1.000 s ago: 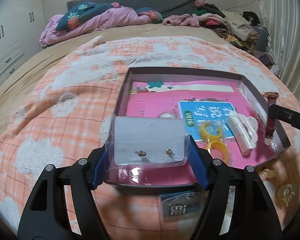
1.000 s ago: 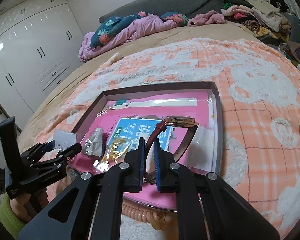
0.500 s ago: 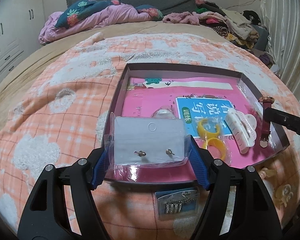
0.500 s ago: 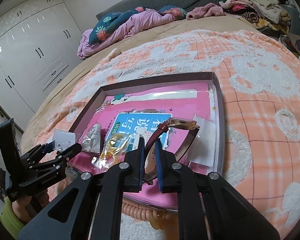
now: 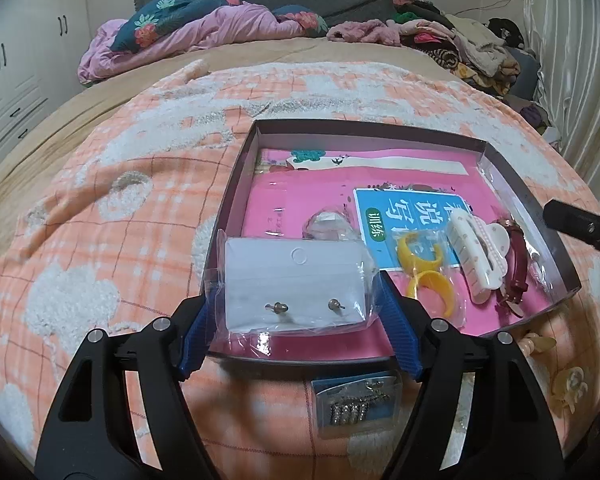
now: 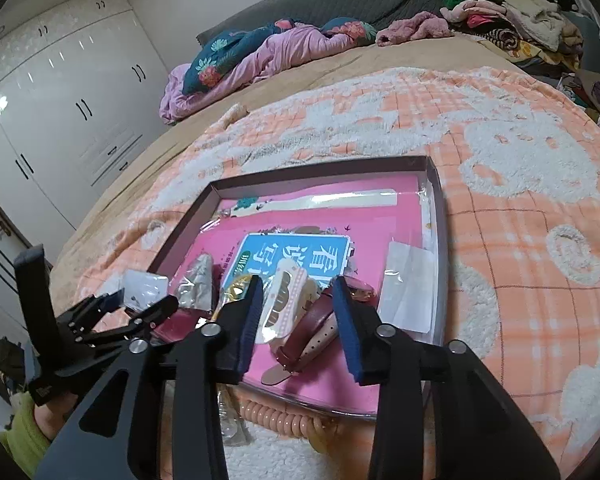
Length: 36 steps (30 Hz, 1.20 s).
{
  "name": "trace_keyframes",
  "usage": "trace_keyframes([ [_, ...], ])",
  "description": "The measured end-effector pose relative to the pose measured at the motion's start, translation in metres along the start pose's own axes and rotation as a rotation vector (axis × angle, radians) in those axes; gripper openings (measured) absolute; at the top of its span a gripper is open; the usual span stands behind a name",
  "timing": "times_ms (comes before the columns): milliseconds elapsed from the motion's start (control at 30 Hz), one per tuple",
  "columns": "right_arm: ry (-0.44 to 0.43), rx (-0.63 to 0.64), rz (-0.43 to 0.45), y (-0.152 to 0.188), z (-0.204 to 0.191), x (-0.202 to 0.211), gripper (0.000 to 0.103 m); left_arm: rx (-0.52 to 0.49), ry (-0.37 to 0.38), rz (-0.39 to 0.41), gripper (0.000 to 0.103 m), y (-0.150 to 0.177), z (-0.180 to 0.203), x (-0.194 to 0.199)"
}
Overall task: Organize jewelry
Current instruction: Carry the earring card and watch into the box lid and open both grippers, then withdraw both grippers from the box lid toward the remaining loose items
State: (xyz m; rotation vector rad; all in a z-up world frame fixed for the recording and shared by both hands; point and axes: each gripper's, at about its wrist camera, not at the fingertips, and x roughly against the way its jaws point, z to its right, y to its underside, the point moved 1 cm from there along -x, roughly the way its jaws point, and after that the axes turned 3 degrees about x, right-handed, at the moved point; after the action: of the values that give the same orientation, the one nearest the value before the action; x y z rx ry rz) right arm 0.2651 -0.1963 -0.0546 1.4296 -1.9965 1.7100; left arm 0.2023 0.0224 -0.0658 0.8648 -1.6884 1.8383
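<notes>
clear plastic blurs the small bagged piece (image 5: 328, 227) in the middle of the tray (image 5: 235, 184), too hazy to name, and the coiled peach hair tie (image 6: 277, 416) is half hidden under the tray's near edge. the left gripper (image 5: 295, 312) clamps the bagged earring card (image 5: 293, 280) with two studs over the tray's near left corner. the right gripper (image 6: 297, 316) hangs spread wide, holding nothing, above one maroon watch (image 6: 312, 330) lying in the tray beside one white hair claw (image 6: 285, 300) and two yellow rings (image 5: 424, 270).
</notes>
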Motion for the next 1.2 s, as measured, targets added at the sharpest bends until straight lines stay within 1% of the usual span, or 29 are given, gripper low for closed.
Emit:
trace_keyframes([
  [33, 0.000, -0.005, 0.007, -0.001, 0.000, 0.002, 0.040, 0.000, 0.000, -0.001, 0.066, 0.000, 0.000, -0.001],
  [67, -0.002, -0.009, 0.012, -0.001, 0.000, 0.004, 0.044, -0.001, -0.001, -0.002, 0.069, 0.000, 0.000, 0.000],
  [100, -0.004, -0.012, 0.016, -0.002, 0.001, 0.006, 0.048, -0.002, -0.001, -0.001, 0.070, 0.001, 0.000, 0.001],
  [267, -0.011, -0.019, 0.049, -0.007, 0.000, 0.020, 0.058, 0.001, -0.001, 0.000, 0.072, 0.001, 0.001, 0.003],
  [333, -0.011, -0.018, 0.067, -0.009, -0.001, 0.027, 0.062, 0.001, -0.002, 0.004, 0.075, 0.000, 0.001, 0.007],
  [400, -0.011, -0.016, 0.082, -0.010, -0.002, 0.033, 0.067, 0.004, -0.001, 0.012, 0.081, -0.001, 0.002, 0.013],
  [500, -0.009, -0.018, 0.108, -0.012, -0.002, 0.044, 0.071, 0.014, 0.008, 0.026, 0.086, -0.003, 0.002, 0.024],
  [567, -0.005, -0.018, 0.121, -0.013, -0.001, 0.051, 0.073, 0.017, 0.007, 0.037, 0.092, -0.006, 0.002, 0.031],
  [667, 0.001, -0.016, 0.139, -0.013, 0.000, 0.062, 0.073, 0.031, 0.019, 0.052, 0.093, -0.010, 0.002, 0.042],
  [933, 0.007, -0.015, 0.179, -0.011, 0.001, 0.087, 0.073, 0.067, 0.060, 0.082, 0.093, -0.014, -0.003, 0.073],
  [1200, 0.002, 0.008, 0.222, -0.006, -0.008, 0.114, 0.073, 0.063, 0.071, 0.119, 0.093, -0.014, -0.001, 0.099],
])
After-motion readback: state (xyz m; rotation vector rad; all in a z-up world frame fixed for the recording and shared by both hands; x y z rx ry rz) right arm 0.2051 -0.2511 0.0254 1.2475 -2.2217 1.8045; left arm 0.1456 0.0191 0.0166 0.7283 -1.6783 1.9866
